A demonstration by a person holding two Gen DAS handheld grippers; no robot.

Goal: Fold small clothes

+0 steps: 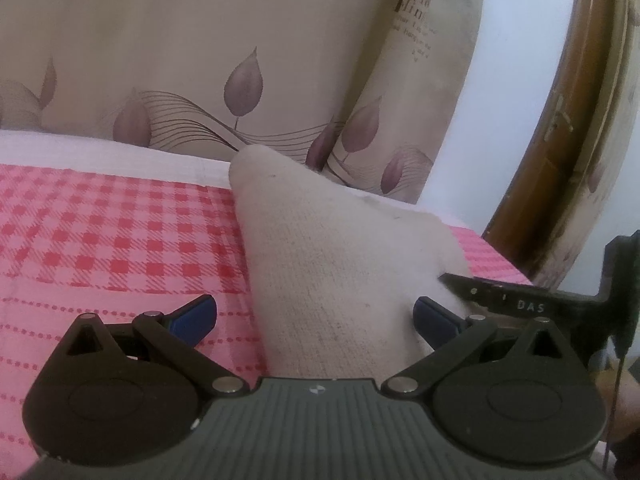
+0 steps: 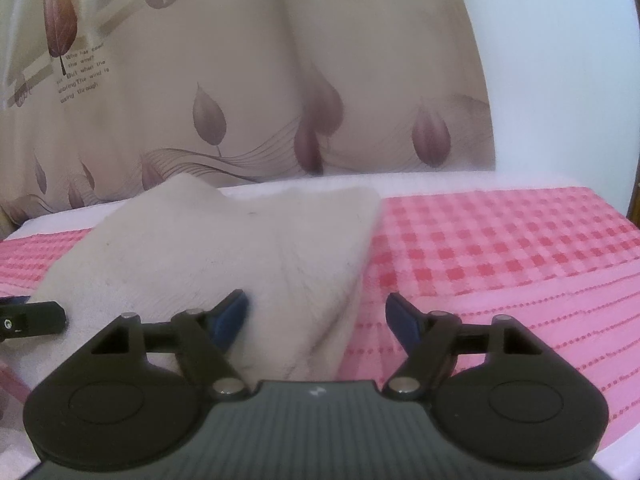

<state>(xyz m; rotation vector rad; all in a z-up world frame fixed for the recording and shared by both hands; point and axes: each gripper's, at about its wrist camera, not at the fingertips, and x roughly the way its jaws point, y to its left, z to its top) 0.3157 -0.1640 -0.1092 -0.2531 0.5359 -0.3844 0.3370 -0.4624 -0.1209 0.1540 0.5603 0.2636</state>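
A cream knitted garment (image 1: 340,264) lies on the pink and red checked cloth (image 1: 100,240), its far corner reaching the white border. My left gripper (image 1: 314,316) is open, and the garment's near end lies between its blue pads (image 1: 196,316); the left pad is off the fabric and the right pad sits at the fabric's edge. In the right wrist view the same garment (image 2: 224,248) lies left of centre. My right gripper (image 2: 318,318) is open over its near right edge, with one pad above the fabric and the other over the checked cloth (image 2: 500,248).
A beige curtain with purple leaves (image 1: 180,60) hangs right behind the surface. A white wall (image 1: 520,80) and a curved brown wooden frame (image 1: 560,140) stand to the right. A black finger of the other gripper shows at each view's side (image 1: 500,300) (image 2: 28,322).
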